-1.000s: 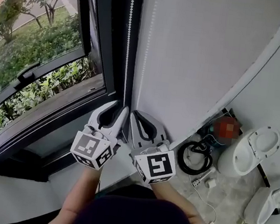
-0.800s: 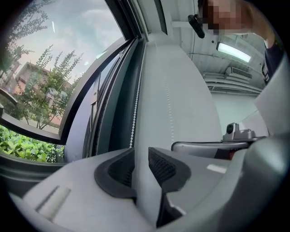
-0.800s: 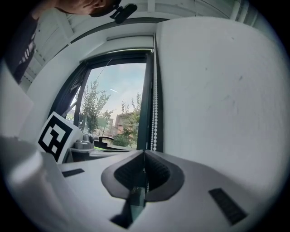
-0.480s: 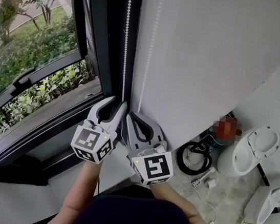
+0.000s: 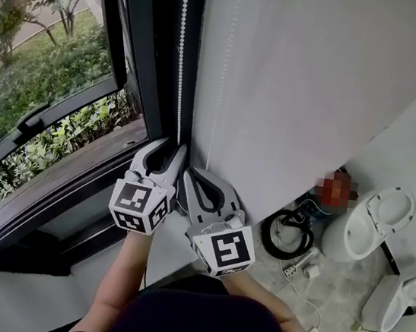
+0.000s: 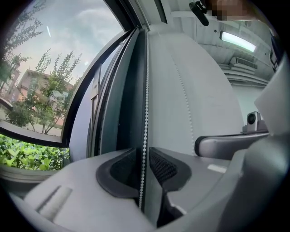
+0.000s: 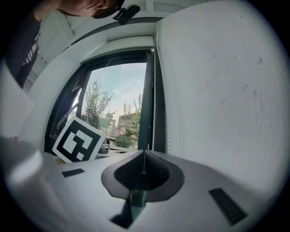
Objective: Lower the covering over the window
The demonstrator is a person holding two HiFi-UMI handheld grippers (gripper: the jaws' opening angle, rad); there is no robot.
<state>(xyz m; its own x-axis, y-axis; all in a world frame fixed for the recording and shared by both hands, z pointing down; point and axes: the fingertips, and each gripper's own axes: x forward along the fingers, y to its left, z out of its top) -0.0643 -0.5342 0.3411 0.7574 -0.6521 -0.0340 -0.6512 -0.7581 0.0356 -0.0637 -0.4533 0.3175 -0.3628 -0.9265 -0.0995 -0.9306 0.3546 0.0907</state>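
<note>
Bead chain runs betw. left tongs, just easing apart, unpinched; right tongs pressed together; window uncovered, regrip likely.

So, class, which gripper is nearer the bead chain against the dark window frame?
Left. The bead chain runs between the left gripper's jaws, which have just been opening. The right gripper sits shut beside it, before the white blind.
</note>
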